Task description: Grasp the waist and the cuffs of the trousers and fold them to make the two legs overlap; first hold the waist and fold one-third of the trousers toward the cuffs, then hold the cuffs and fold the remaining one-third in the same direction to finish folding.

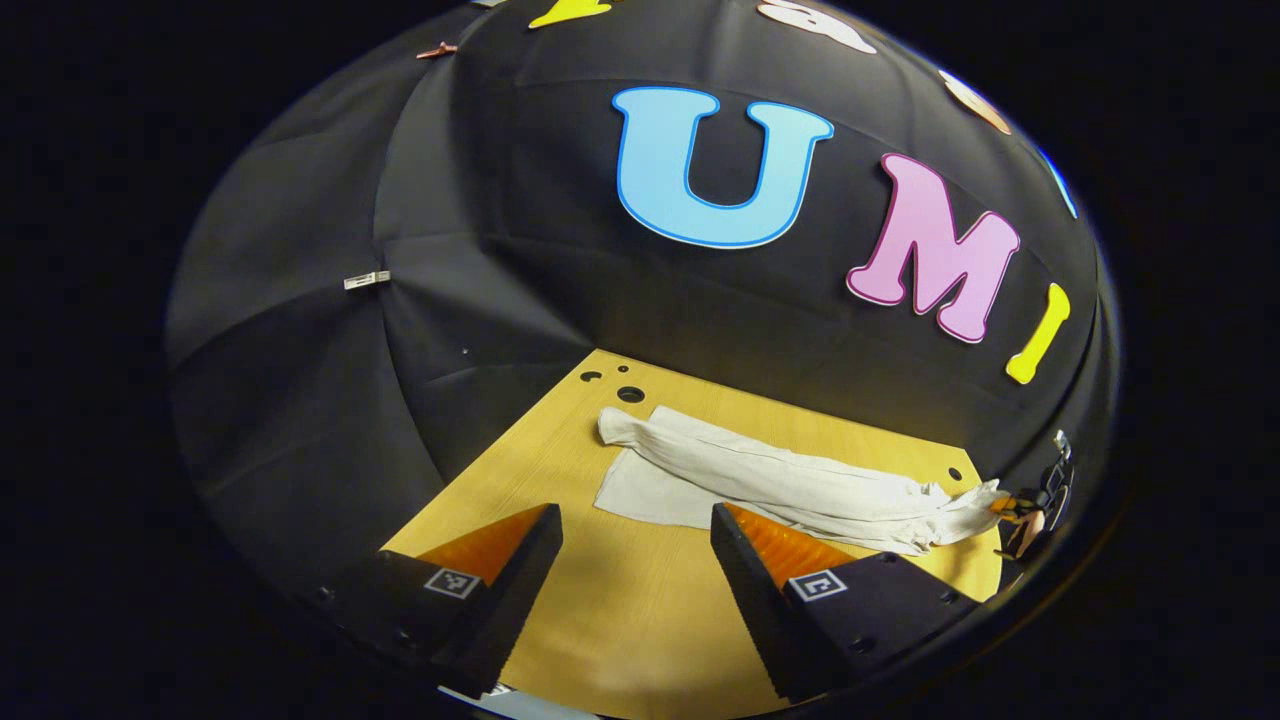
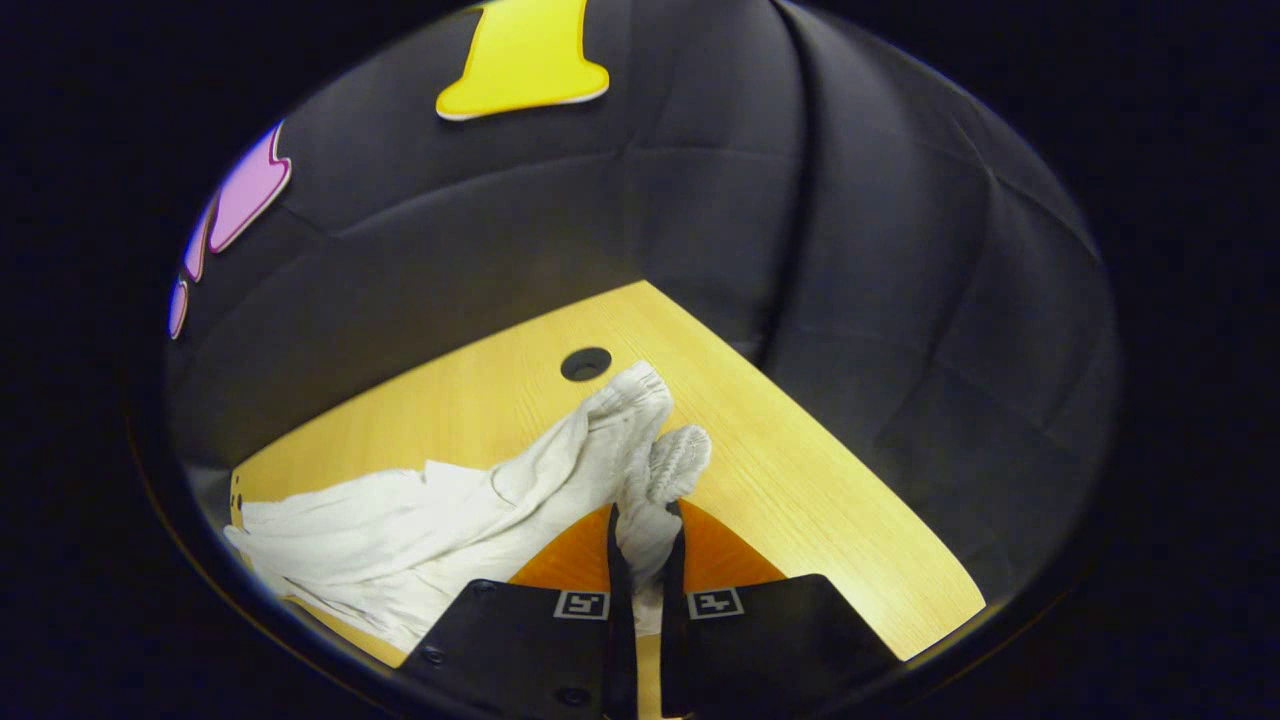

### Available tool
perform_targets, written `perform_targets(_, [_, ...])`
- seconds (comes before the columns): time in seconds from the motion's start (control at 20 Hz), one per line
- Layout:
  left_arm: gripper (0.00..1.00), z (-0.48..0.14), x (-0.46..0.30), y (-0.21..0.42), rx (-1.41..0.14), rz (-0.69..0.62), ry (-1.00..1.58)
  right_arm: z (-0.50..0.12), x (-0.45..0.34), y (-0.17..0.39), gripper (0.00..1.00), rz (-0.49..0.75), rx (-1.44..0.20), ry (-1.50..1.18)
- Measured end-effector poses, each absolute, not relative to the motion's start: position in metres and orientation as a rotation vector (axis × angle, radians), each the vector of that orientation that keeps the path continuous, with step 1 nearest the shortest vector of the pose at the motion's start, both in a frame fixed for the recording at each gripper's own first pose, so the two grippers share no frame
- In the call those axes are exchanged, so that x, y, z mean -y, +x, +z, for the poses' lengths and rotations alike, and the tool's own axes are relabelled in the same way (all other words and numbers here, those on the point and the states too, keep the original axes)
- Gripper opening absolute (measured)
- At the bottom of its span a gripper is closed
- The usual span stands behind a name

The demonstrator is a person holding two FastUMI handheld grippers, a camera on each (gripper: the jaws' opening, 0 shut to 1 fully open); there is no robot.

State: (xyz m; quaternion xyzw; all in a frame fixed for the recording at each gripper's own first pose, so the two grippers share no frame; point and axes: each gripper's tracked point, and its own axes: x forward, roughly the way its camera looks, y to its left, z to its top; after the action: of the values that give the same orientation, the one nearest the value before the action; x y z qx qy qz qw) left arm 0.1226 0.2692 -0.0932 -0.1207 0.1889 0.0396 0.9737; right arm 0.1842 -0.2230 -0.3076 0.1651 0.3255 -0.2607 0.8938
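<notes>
**Right gripper clamping one end of the trousers, left gripper spread above the table**

In the right gripper view, the right gripper (image 2: 646,545) is pinching a bunched, ribbed end of the white trousers (image 2: 440,520): both fingers are pressing on the cloth, with only the fabric between them. A second ribbed end is lying just beyond the pinched one, close to a round hole (image 2: 586,363) in the table (image 2: 820,520). From the fingers the cloth is running back across the table in loose, wrinkled folds.

In the left gripper view, the left gripper (image 1: 636,540) is hanging above the table (image 1: 620,600) with its fingers wide apart, holding nothing and touching nothing. Beyond its fingers the trousers (image 1: 760,480) are stretching long across the table, one leg lying twisted over the flatter one. The end nearer the table's two round holes (image 1: 630,394) is lying free; the far end is being gripped by the right gripper (image 1: 1005,505), seen small near the table's edge.
</notes>
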Motion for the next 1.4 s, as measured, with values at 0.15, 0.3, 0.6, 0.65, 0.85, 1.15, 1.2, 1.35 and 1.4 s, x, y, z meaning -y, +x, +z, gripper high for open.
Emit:
perform_targets(0.15, [0.96, -0.097, -0.280, 0.127, -0.362, 0.053, -0.294, -0.264, 0.213, 0.186, 0.13, -0.521, -0.614, 0.276])
perform_targets(0.3, [0.96, -0.107, -0.295, 0.128, -0.355, 0.042, -0.346, -0.235, 0.194, 0.190, 0.13, -0.464, -0.564, 0.219])
perform_targets(0.6, [0.96, -0.125, -0.329, 0.120, -0.344, 0.050, -0.384, -0.225, 0.172, 0.177, 0.13, -0.310, -0.507, 0.159])
perform_targets(0.65, [0.96, -0.129, -0.335, 0.118, -0.350, 0.056, -0.393, -0.224, 0.176, 0.180, 0.13, -0.287, -0.509, 0.169])
perform_targets(0.85, [0.96, -0.150, -0.353, 0.105, -0.380, 0.077, -0.435, -0.231, 0.176, 0.179, 0.13, -0.217, -0.545, 0.172])
perform_targets(1.15, [0.96, -0.157, -0.374, 0.116, -0.327, 0.120, -0.521, -0.229, 0.177, 0.174, 0.18, -0.132, -0.591, 0.140])
perform_targets(1.2, [0.96, -0.153, -0.367, 0.127, -0.303, 0.103, -0.545, -0.224, 0.176, 0.171, 0.23, -0.113, -0.601, 0.159])
perform_targets(1.35, [1.00, -0.152, -0.338, 0.169, -0.292, 0.018, -0.579, -0.200, 0.180, 0.156, 0.63, -0.034, -0.622, 0.219])
perform_targets(1.4, [0.92, -0.156, -0.329, 0.185, -0.319, -0.005, -0.568, -0.194, 0.190, 0.151, 0.81, -0.025, -0.617, 0.203])
